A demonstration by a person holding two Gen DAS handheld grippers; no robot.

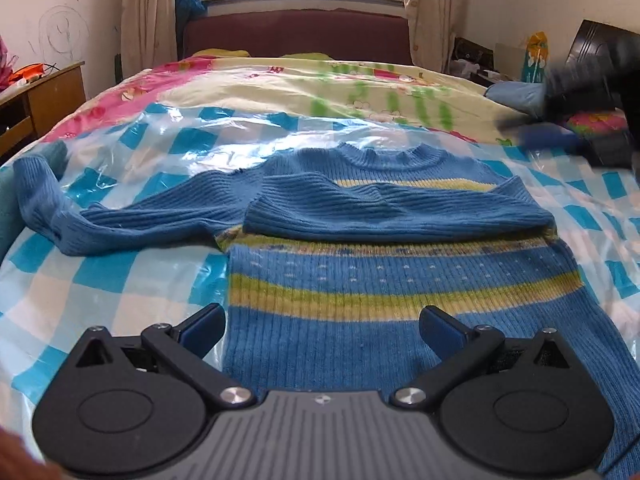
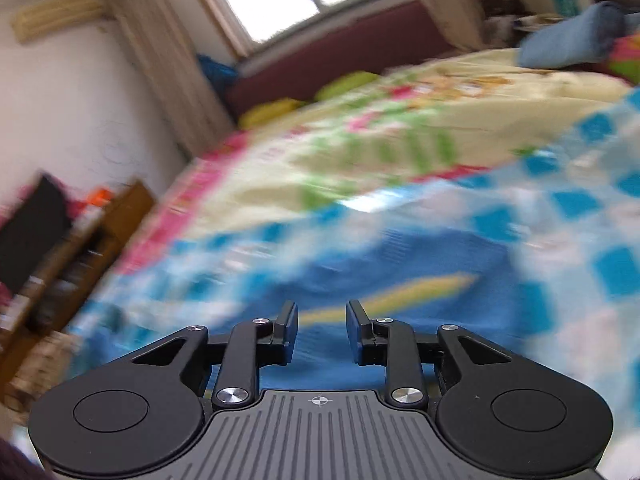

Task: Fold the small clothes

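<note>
I have a small blue striped sweater (image 1: 400,280) flat mid-bed, one sleeve (image 1: 396,212) folded across its chest; both my left gripper (image 1: 322,330) and right gripper (image 2: 322,330) are empty, jaws apart, so next I'd fold the other sleeve (image 1: 100,216), trailing toward the bed's left edge.

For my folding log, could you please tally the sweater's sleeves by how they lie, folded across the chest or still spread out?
Sleeves folded across the chest: 1, the right-hand sleeve of the blue sweater.
Sleeves spread out on the checked plastic sheet: 1, the left-hand sleeve.
Total: 2 sleeves.
</note>
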